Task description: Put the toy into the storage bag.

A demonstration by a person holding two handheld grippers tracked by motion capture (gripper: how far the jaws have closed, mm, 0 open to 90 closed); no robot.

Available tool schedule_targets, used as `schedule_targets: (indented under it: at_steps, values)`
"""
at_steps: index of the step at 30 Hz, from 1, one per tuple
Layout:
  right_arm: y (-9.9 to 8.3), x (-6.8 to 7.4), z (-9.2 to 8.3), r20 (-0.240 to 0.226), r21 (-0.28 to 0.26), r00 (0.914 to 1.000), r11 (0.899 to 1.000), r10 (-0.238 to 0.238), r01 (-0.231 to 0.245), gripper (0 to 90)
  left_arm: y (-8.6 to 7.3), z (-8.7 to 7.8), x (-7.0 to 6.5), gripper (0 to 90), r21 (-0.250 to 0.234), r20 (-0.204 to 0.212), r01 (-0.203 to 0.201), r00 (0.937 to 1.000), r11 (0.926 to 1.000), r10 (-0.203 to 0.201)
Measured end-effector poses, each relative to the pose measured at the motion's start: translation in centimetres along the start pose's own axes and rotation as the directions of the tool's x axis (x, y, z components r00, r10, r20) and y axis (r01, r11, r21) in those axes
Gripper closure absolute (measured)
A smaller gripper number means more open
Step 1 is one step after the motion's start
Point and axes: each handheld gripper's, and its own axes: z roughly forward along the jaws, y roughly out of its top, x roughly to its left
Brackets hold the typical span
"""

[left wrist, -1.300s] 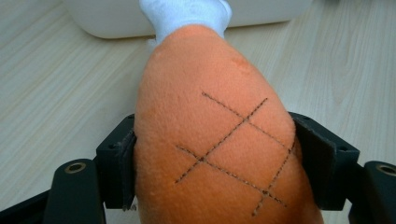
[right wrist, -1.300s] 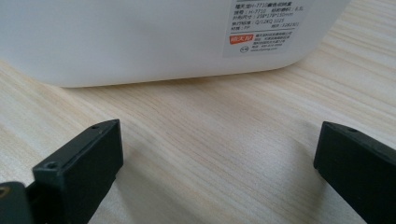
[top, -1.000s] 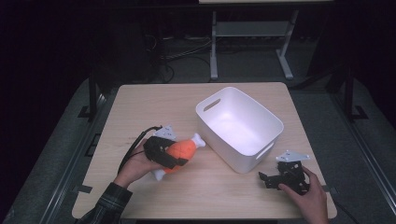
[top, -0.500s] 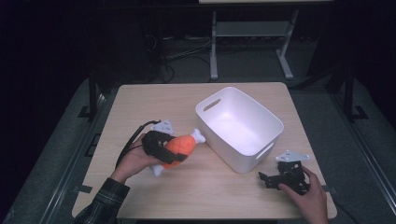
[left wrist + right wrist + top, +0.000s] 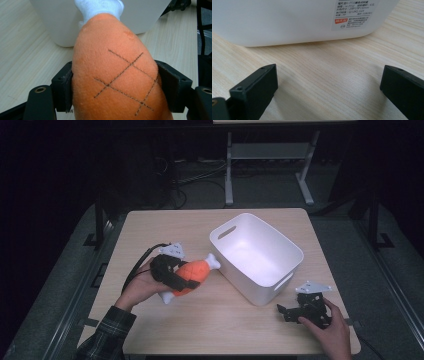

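An orange plush drumstick (image 5: pixel 197 268) with white bone ends hangs just above the table, left of a white bin (image 5: pixel 240 270). My left gripper (image 5: pixel 180 276) is shut on its fat orange body. In the left gripper view both pads (image 5: pixel 66 86) press into the drumstick (image 5: pixel 112 62), whose white tip points at the bin's wall (image 5: pixel 50 25). My right gripper (image 5: pixel 290 311) rests on the table at the front right, off the bin's near corner. It is open, and in the right gripper view only bare wood lies between its jaws (image 5: pixel 327 82), with the bin (image 5: pixel 287 20) close ahead.
The wooden table (image 5: pixel 210 330) has bare room at the front and along the far left. The bin stands askew at centre right, with nothing visible inside. A metal stand (image 5: pixel 270 155) and cables lie on the dark floor behind the table.
My left gripper has lifted the drumstick a little off the table and carried it slightly toward the bin. The right gripper has stayed where it was.
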Motion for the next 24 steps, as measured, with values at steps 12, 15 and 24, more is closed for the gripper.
schedule_targets:
  at_steps: [12,15,24]
  values:
    - [0.0,0.0,0.0,0.002,0.000,1.0000,1.000,0.001,-0.001,0.7,1.6,-1.1,0.5,25.3,-0.017,0.011,-0.021,0.9997,0.9996,0.021]
    - [0.0,0.0,0.0,0.001,0.000,1.0000,1.000,0.000,0.000,0.7,2.3,-1.3,0.8,25.3,-0.022,0.019,-0.031,0.9993,0.9993,0.032]
    - [0.0,0.0,0.0,0.001,0.000,1.0000,1.000,0.000,0.000,0.7,3.7,-1.9,1.4,25.3,-0.048,0.038,-0.051,0.9979,0.9975,0.053]
